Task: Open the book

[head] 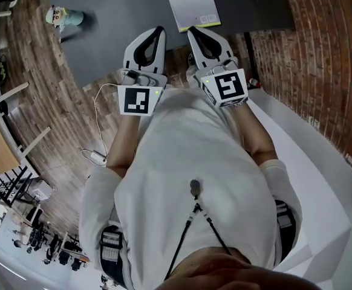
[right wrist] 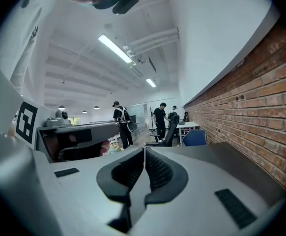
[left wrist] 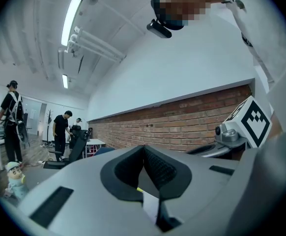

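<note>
Grey book [head: 194, 8] with lime strip, dark table [head: 115, 35]

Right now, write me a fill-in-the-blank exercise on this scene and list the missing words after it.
1. The book on the dark table is not open but ____.
2. The left tool and the right tool both have their jaws ____.
3. In the head view, the toy figure shows to the book's ____.
4. The wall beside the table is built of ____.

Missing words: closed; shut; left; brick.
</note>
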### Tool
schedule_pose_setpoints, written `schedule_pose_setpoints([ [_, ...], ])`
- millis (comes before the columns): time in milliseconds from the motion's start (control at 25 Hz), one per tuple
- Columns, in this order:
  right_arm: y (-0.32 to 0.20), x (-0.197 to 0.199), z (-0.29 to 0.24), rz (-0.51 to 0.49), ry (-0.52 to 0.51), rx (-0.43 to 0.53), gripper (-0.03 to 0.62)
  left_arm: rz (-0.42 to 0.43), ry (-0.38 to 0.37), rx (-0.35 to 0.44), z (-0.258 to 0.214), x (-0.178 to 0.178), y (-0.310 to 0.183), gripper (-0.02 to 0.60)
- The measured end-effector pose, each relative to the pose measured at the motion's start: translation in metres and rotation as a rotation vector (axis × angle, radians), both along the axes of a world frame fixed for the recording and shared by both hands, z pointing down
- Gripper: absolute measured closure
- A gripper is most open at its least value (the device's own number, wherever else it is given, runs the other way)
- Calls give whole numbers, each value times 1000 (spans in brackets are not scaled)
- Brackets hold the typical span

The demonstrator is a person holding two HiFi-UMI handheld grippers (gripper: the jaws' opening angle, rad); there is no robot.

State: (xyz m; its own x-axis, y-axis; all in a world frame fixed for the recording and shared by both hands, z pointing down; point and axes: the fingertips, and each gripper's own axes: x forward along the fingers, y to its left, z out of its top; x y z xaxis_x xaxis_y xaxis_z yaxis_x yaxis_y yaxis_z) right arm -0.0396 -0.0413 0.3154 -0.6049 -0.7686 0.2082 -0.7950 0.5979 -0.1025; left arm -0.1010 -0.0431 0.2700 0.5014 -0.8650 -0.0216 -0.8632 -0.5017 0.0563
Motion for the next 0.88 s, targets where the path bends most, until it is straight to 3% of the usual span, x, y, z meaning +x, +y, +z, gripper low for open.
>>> schedule_pose_setpoints([
  [520, -49, 31, 59, -172, 0, -111, 557, -161, -33, -2, 7, 42, -38, 558],
  [880, -81, 13, 130, -228, 76, -209, 557, -240, -29, -27, 23, 35, -51, 558],
])
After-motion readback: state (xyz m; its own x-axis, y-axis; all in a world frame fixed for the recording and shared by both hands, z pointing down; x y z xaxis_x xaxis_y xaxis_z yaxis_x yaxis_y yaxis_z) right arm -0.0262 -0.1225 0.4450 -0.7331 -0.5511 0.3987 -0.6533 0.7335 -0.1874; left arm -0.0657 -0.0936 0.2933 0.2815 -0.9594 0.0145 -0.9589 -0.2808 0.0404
